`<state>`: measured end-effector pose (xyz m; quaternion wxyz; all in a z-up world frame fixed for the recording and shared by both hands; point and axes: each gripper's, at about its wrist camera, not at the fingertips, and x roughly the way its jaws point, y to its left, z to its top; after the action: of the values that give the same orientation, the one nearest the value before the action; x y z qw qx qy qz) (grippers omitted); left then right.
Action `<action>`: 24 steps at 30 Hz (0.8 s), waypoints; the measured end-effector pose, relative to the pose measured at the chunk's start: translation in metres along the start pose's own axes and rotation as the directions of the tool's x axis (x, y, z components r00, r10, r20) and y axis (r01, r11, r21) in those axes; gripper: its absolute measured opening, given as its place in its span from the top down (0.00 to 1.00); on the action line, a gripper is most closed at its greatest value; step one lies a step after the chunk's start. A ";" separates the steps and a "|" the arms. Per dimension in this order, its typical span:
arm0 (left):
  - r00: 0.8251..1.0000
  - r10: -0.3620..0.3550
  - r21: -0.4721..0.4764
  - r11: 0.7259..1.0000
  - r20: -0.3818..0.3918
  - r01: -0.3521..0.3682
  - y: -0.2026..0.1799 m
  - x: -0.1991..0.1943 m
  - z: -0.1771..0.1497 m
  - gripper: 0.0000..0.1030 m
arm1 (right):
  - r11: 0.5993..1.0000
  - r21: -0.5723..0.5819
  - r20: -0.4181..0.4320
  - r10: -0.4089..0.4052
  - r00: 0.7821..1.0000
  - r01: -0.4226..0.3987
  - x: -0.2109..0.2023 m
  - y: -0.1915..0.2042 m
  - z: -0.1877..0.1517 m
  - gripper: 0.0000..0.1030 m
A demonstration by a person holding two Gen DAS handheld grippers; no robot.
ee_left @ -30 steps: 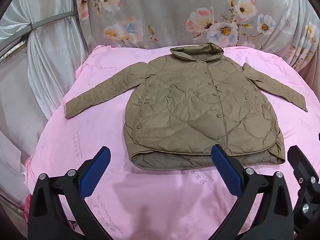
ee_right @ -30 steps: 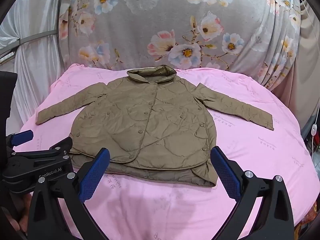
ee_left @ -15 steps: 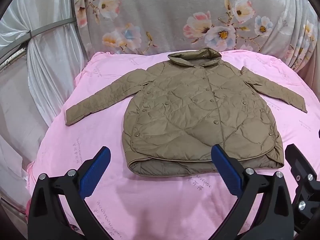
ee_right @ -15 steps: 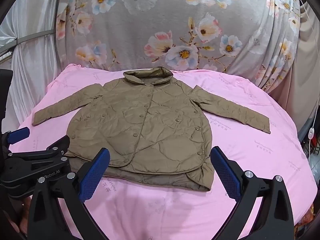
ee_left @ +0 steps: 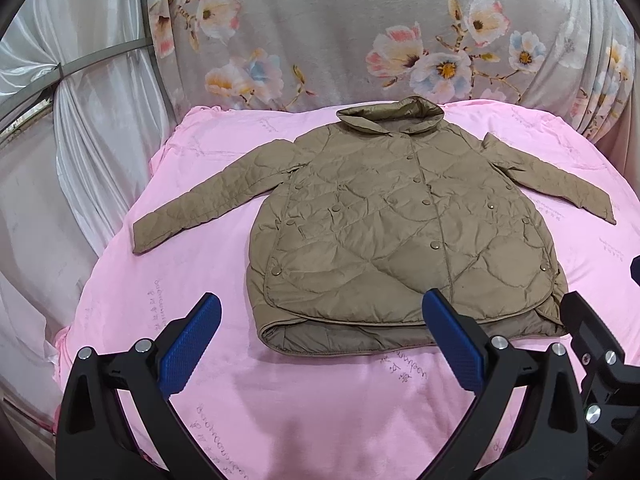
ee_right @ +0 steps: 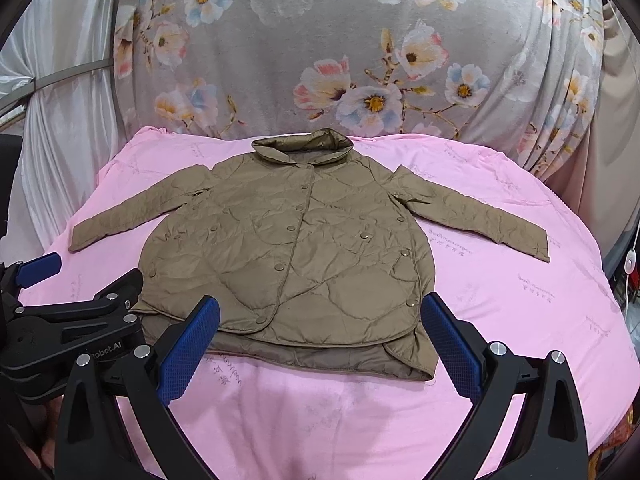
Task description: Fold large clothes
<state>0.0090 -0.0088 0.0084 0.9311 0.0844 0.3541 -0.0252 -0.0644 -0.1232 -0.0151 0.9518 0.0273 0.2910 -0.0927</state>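
A tan quilted jacket [ee_left: 400,232] [ee_right: 288,252] lies flat and face up on the pink sheet [ee_left: 328,408] [ee_right: 520,304], buttoned, collar at the far side, both sleeves spread out to the sides. My left gripper [ee_left: 320,344] hovers open in front of the jacket's hem, nothing between its blue pads. My right gripper [ee_right: 320,344] is also open and empty, just before the hem's right half. The left gripper's black body [ee_right: 72,328] shows at the left edge of the right wrist view.
A grey floral cloth [ee_left: 360,32] [ee_right: 340,48] hangs behind the bed. White draped fabric [ee_left: 80,128] covers the left side. A white cord with a switch [ee_right: 630,260] hangs at the right edge. Pink sheet lies bare around the jacket.
Both grippers have drawn back and lifted a little, so the jacket sits slightly farther and more of the near sheet shows. The jacket has not moved. Both stay open.
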 end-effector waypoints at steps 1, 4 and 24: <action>1.000 -0.003 -0.001 1.000 -0.002 0.003 0.000 0.001 0.000 0.05 | 1.000 -0.004 -0.003 -0.003 1.000 0.003 0.001 0.000 0.000 0.05; 1.000 -0.011 -0.005 1.000 -0.008 0.011 -0.001 0.004 0.001 0.05 | 1.000 -0.008 -0.008 -0.009 1.000 0.008 0.002 0.000 -0.001 0.05; 1.000 0.006 -0.030 1.000 -0.020 -0.007 0.005 0.006 -0.002 0.05 | 1.000 -0.024 -0.012 -0.019 1.000 0.019 0.002 0.005 0.000 0.05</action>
<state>0.0130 -0.0032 0.0040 0.9288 0.0719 0.3633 -0.0159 -0.0618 -0.1188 -0.0160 0.9494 0.0135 0.2980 -0.0982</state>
